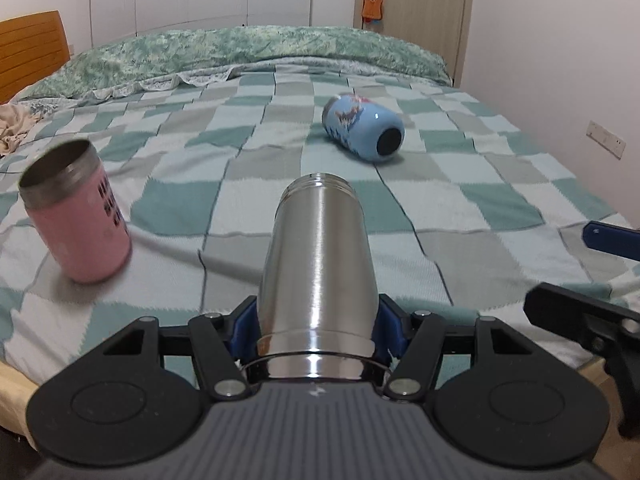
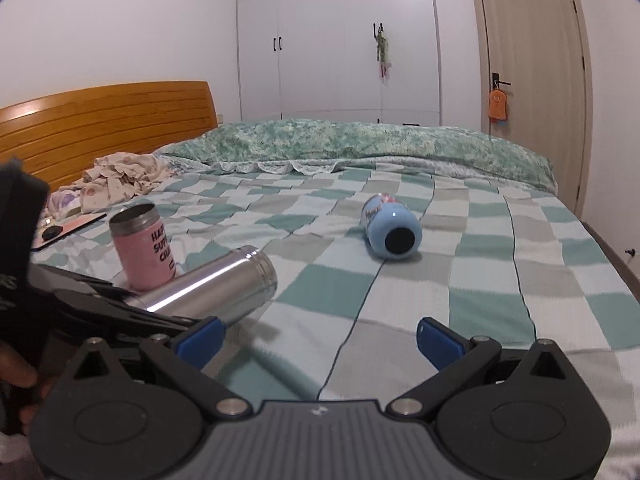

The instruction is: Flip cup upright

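Note:
My left gripper (image 1: 316, 330) is shut on a silver steel cup (image 1: 318, 264) near its base. The cup points forward, lifted off the bed, its open threaded mouth away from me; it also shows in the right wrist view (image 2: 216, 284), tilted up to the right. A pink cup (image 1: 76, 212) stands upright on the bed at left, also in the right wrist view (image 2: 144, 246). A light blue cup (image 1: 362, 126) lies on its side further back, base toward me, also seen in the right wrist view (image 2: 392, 230). My right gripper (image 2: 320, 338) is open and empty, low over the bed.
The bed has a green-and-white checkered blanket (image 2: 440, 280), a green quilt (image 2: 360, 140) folded along the far side and a wooden headboard (image 2: 100, 124) at left. Crumpled clothes (image 2: 120, 178) and a flat dark object lie near the headboard. A wardrobe and door stand behind.

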A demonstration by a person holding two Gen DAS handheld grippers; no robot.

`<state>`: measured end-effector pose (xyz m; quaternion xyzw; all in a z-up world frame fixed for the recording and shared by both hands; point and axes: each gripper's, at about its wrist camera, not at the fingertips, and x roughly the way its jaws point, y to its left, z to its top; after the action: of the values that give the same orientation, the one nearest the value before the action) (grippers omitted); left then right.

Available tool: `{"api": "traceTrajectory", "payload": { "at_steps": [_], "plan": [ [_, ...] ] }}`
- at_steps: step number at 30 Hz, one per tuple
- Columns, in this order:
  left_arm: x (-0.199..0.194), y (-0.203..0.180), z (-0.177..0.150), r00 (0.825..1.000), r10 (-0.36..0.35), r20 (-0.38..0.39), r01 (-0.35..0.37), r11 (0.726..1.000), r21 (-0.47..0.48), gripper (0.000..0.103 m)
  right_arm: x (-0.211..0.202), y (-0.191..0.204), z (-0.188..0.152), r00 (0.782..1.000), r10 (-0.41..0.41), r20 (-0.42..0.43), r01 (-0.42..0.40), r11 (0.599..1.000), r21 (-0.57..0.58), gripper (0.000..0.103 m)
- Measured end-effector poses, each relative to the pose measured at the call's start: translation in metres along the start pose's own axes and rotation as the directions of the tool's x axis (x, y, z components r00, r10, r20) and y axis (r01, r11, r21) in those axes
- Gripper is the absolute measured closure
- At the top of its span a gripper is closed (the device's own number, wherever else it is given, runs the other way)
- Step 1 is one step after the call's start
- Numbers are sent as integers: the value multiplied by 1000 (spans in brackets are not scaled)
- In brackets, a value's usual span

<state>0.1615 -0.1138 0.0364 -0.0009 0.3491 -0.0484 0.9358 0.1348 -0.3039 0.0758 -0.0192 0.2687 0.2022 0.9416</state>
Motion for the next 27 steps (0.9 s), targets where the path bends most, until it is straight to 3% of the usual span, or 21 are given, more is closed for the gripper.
{"api": "traceTrajectory", "payload": {
  "at_steps": [4, 8, 10, 12, 20, 27],
  "plan": [
    [16, -3, -12, 999, -4, -43, 4, 1000, -3, 40, -5, 4, -12, 1000, -10, -10, 10, 1000, 5, 0],
    [14, 0, -15, 1000, -22, -15, 22, 1000, 14, 36, -9, 6, -17, 999, -25, -20, 25, 1000, -3, 0],
    [7, 2, -14, 999, -33, 4, 33, 999, 19, 8, -11, 6, -16, 999, -33, -20, 33, 999, -8, 0],
    [-6, 5, -13, 998, -51, 43, 49, 998, 37, 0, -13, 7, -13, 999, -37, -14, 37, 999, -12, 0],
    [-62, 50, 10, 982, -12, 186, 8, 1000, 24, 0, -9, 18, 6, 999, -48, -1, 48, 999, -20, 0],
    [-80, 99, 12, 976, 65, 208, -74, 997, 38, 0, 28, 50, 23, 998, 1, -68, -2, 1000, -12, 0]
  ]
}}
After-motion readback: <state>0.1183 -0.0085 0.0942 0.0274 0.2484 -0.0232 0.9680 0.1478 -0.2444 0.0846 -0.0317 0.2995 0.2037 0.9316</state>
